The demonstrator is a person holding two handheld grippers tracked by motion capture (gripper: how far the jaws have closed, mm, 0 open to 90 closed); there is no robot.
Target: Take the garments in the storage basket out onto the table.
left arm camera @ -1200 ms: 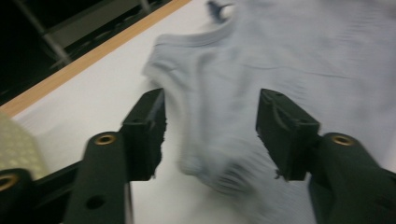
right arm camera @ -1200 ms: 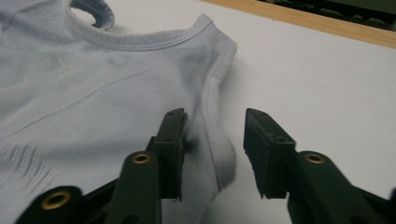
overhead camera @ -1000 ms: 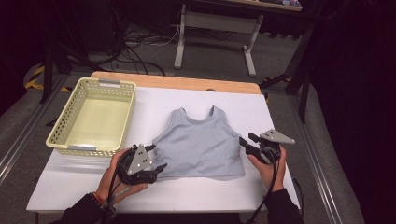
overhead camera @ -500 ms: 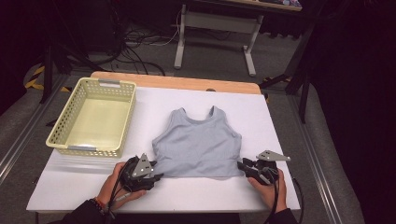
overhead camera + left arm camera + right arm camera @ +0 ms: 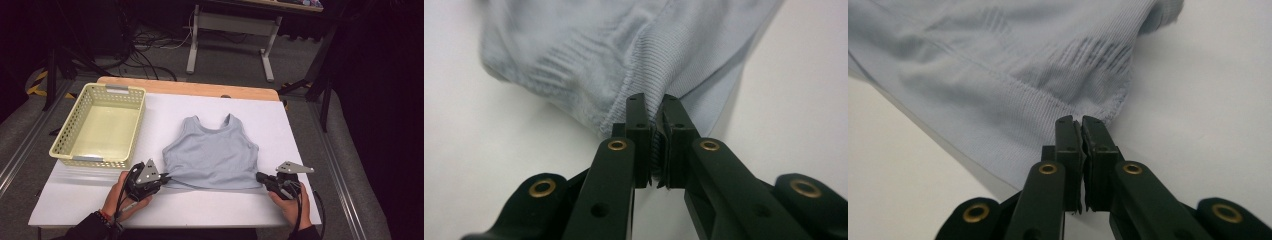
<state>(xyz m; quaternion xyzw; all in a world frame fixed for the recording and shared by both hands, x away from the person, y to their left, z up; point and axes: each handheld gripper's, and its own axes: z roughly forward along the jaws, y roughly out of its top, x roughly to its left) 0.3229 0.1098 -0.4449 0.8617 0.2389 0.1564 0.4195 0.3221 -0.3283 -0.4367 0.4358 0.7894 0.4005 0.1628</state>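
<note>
A pale grey tank top (image 5: 210,155) lies flat on the white table, neck toward the far side. My left gripper (image 5: 162,178) sits at its near left hem corner; its jaws have just been closing and now pinch the ribbed hem (image 5: 651,107). At the near right hem corner my right gripper (image 5: 261,178) has likewise just been closing, and its jaws are shut on the hem fabric (image 5: 1068,107). In both gripper views (image 5: 653,102) (image 5: 1077,122) cloth shows squeezed between the pads. A hand holds each gripper from the table's near edge.
An empty yellow perforated basket (image 5: 75,150) stands at the left of the table. A wooden strip (image 5: 190,89) runs along the far edge. Beyond it, on the floor, are cables and a desk frame (image 5: 230,35).
Both grippers dropped from above the table to the top's near hem corners and closed on the fabric. The right one moved inward toward the hem; the left barely shifted.
</note>
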